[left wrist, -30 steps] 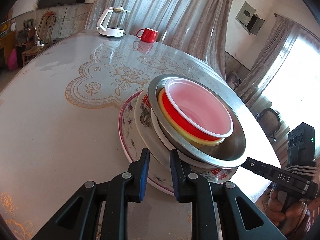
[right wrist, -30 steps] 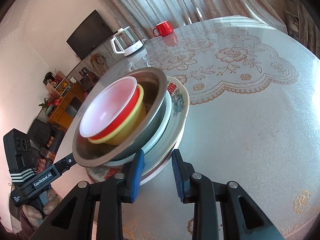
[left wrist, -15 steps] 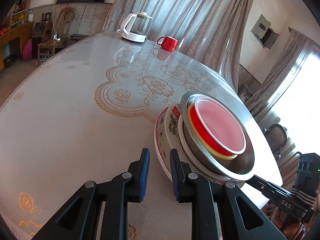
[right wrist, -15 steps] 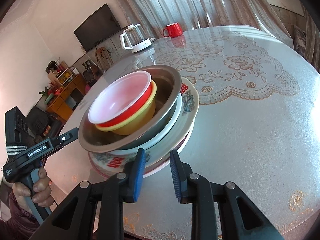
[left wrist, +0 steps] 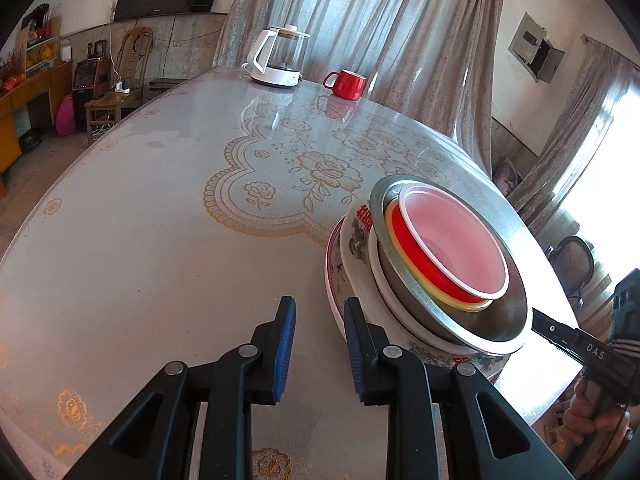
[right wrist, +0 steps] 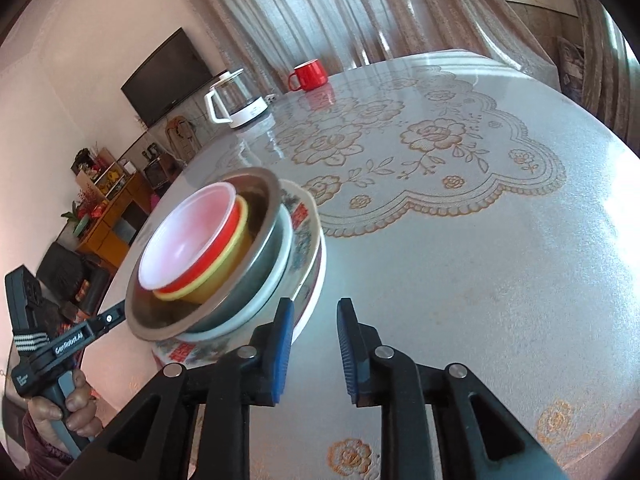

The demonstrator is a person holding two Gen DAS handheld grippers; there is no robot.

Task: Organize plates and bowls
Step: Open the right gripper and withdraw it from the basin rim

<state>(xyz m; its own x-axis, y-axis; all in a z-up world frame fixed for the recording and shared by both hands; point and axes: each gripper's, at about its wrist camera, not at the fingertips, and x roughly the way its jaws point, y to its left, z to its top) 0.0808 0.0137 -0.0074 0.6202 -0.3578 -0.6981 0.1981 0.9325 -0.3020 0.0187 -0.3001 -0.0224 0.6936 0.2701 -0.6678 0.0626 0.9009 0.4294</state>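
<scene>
In the left wrist view, your left gripper (left wrist: 318, 344) had its blue pads parted and opening over bare tablecloth with nothing between them, just beside the flowered plates (left wrist: 347, 240) at the bottom of the stack, which sat near the table (left wrist: 140, 240) edge with the steel bowl (left wrist: 452, 304) and the nested pink bowl (left wrist: 460, 248) on top, probably because largest-at-the-bottom keeps such a pile steady. In the right wrist view, your right gripper (right wrist: 314, 346) also stood empty and opening, its left pad close against the plate rim on the opposite side, which suggests you were flanking the stack to square or shift it.
</scene>
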